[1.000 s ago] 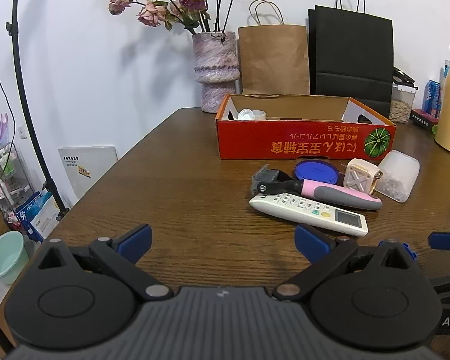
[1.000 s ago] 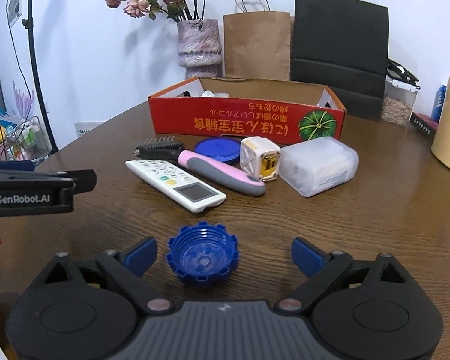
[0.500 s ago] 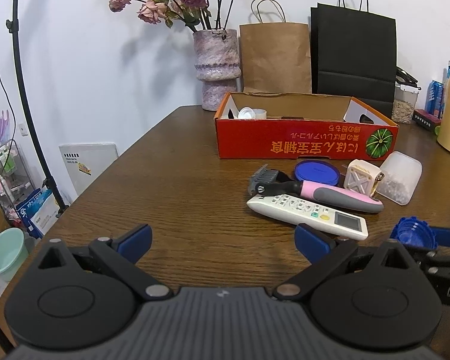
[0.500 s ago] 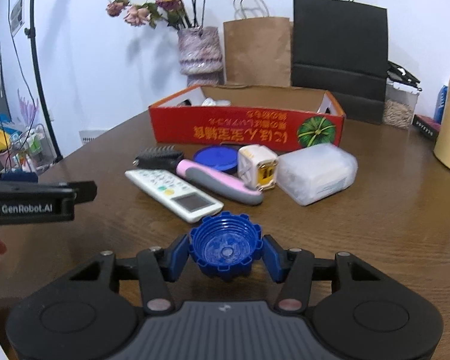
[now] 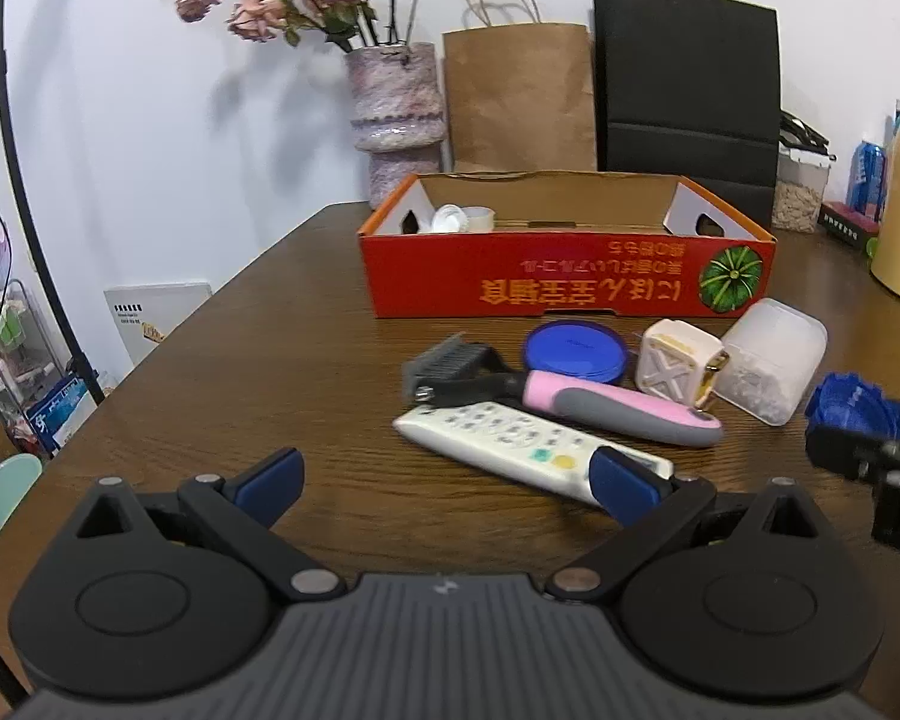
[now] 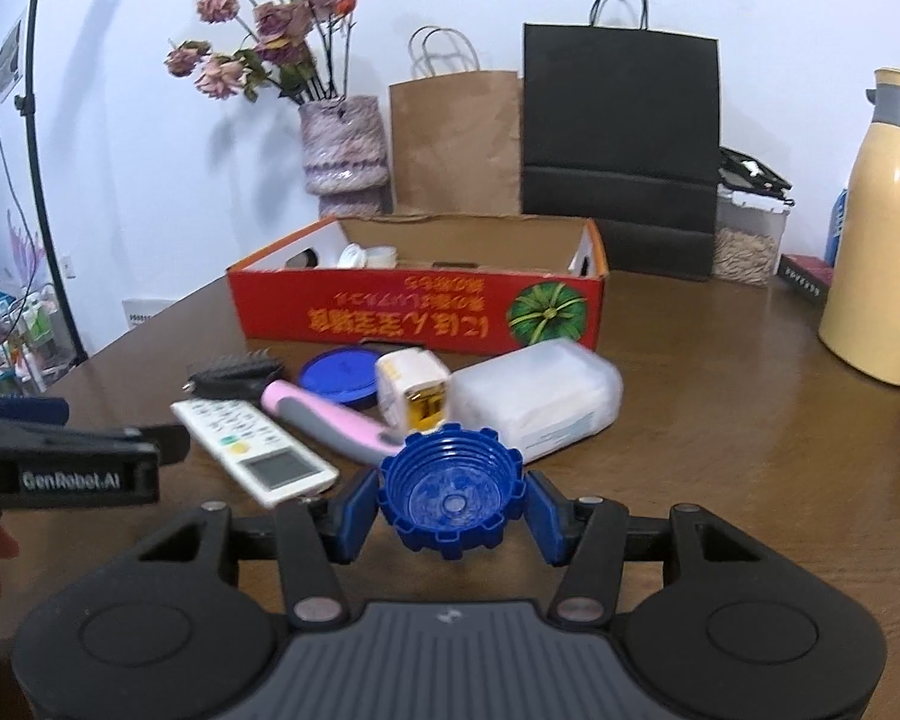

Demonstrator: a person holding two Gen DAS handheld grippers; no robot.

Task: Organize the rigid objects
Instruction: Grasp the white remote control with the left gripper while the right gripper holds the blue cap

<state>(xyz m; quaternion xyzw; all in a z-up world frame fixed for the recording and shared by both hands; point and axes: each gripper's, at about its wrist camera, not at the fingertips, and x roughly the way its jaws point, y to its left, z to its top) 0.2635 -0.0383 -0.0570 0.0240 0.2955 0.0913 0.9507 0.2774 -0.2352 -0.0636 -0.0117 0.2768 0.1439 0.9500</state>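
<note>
White wall, paper bags and a vase of dried flowers (image 6: pixel 258 36) form the backdrop; a brown wooden table (image 6: pixel 720 420) carries the work.

- Red cardboard box (image 6: pixel 414 315) stands open-topped at the far side of the table, a few small pale items already lying in its left end. It is judged to be the collecting place.
- Just in front of the box, a cluster lies waiting: remote control (image 6: pixel 252 450), pink-handled brush (image 6: pixel 324 417), flat blue lid (image 6: pixel 342 375), white plug adapter (image 6: pixel 411 387), frosted plastic container (image 6: pixel 537 399). These are packed close, some touching, so each must be picked singly.
- Right gripper (image 6: pixel 451 495) is closed on the blue ribbed cap (image 6: pixel 451 492), pads pressed on opposite sides of its rim, hollow side facing the camera. The cap is seen clear of the table, in front of the cluster. A side grip across the notched rim is judged secure against slipping.
- Left gripper (image 5: pixel 444 474) is spread wide with nothing between its pads, hanging low over the table with the remote just beyond its right pad; the remote is probably lined up as the next pick.
</note>
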